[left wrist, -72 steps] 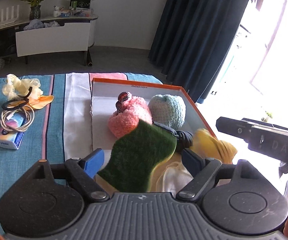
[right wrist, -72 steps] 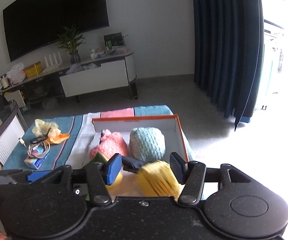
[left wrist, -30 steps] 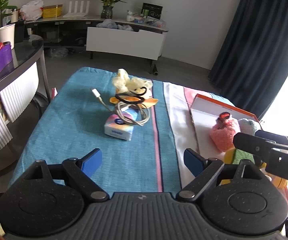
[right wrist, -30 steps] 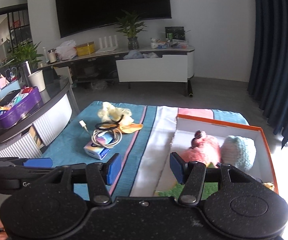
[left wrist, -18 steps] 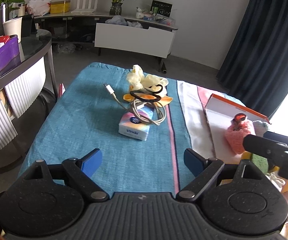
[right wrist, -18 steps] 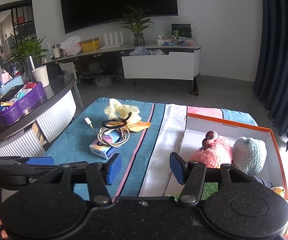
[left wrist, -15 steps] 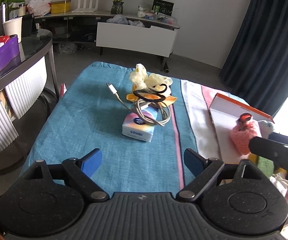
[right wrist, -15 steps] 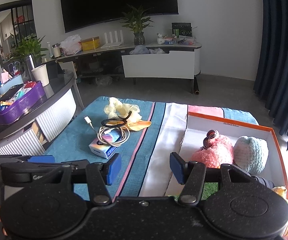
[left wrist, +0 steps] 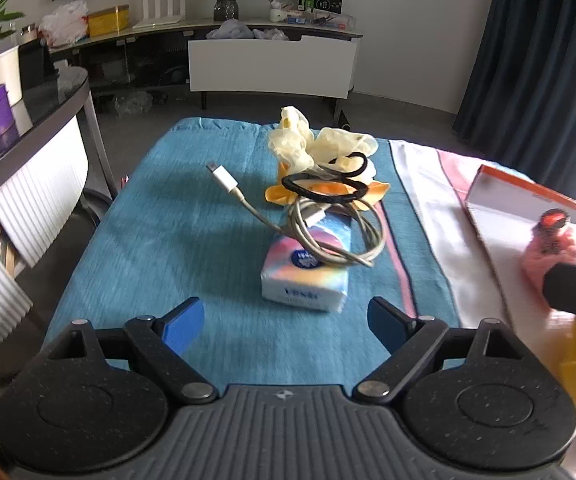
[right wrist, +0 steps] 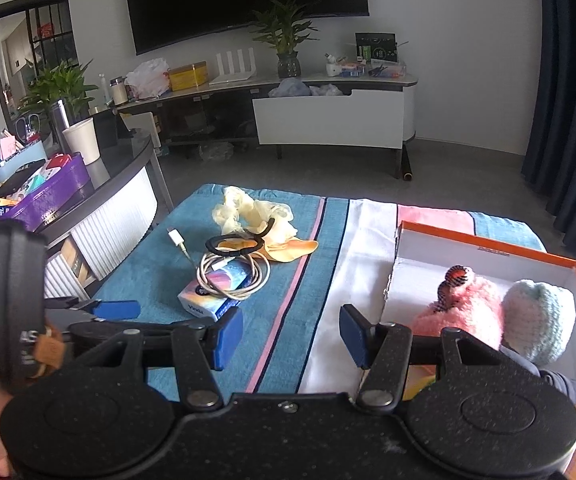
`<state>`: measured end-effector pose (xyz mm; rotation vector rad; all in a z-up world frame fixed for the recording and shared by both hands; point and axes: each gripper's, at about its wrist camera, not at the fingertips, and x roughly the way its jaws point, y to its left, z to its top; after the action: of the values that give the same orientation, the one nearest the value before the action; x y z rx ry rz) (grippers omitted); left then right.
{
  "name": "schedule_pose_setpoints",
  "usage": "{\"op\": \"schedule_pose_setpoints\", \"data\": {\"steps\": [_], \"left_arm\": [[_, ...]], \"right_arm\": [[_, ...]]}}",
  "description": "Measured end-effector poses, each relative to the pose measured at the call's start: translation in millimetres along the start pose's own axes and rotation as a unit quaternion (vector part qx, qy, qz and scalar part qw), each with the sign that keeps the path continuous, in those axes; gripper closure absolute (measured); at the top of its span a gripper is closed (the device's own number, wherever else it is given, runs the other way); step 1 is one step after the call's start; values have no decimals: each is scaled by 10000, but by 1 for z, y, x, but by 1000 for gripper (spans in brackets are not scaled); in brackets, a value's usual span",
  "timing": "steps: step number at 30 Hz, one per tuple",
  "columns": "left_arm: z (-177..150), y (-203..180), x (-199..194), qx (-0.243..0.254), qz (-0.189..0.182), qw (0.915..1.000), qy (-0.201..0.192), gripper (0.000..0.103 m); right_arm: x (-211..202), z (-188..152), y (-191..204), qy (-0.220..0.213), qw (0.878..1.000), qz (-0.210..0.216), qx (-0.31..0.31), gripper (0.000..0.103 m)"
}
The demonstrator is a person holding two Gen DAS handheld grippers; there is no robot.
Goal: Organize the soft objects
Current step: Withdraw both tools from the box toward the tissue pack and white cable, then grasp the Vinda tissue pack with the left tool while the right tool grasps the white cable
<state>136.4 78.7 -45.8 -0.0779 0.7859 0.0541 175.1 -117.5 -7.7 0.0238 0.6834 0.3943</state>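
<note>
Both grippers are empty and face the small heap left on the bench, so the step in hand looks like the reach for the next soft thing to go into the orange-rimmed white cardboard box (right wrist: 488, 240).

The left gripper (left wrist: 283, 320), jaws spread wide with nothing between them, hovers just short of the pastel plastic-wrapped tissue pack (left wrist: 308, 272), which serves as the landmark here. A coil of stiff white charging cable (left wrist: 328, 236) lies on top of the pack, its plug trailing off to the pack's left. Just beyond the pack, a black elastic hair loop (left wrist: 324, 188) rests on a limp orange rubber glove (left wrist: 372, 190), and behind those lies a crumpled pair of thin, pale yellow gloves (left wrist: 320, 144).

The right gripper (right wrist: 292, 332) is also parted and holds nothing, hanging over the teal striped woven cloth (right wrist: 159, 280) to the right of the pack. Further right stands the box, which already holds a fluffy pink knitted toy (right wrist: 468, 312) and a round pale blue crocheted ball (right wrist: 540, 320).

The next move, I judge, calls for lowering over the pack and closing across its squashy sides. The cable draped on it may drag along or slip off.
</note>
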Motion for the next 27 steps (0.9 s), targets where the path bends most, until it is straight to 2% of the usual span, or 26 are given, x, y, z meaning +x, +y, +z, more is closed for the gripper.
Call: {"op": "schedule_pose_setpoints", "data": {"steps": [10,15,18,22,23,24,25,26,27], "left_arm": [[6,1,20,250,-72,9995,-179,14],[7,0,29,444,-214,9985,-248,23],[7,2,35,447,-327,9981,-264,28],[5,-2,39,534,-335,9972,-400,34],[5,-3,40,539,-371,9969,-440,37],[5,-4,40,556,-363,9967,-463,38],[5,-6,40,598,-379,9963,-490,43],[5,-8,40,635,-384,9959,-518,49],[5,-9,40,635,-390,9959,-520,49]], "right_arm": [[58,19,-1,240,9995,212,61,37],[98,27,-1,548,9965,551,307,38],[117,29,0,705,9950,599,383,38],[137,28,-6,905,9894,842,759,43],[142,27,-9,979,9857,970,964,46],[147,26,-13,1039,9810,1106,1210,57],[152,24,-17,1101,9754,1237,1458,70],[153,23,-18,1082,9727,1320,1573,75],[152,23,-17,1015,9723,1382,1588,84]]}}
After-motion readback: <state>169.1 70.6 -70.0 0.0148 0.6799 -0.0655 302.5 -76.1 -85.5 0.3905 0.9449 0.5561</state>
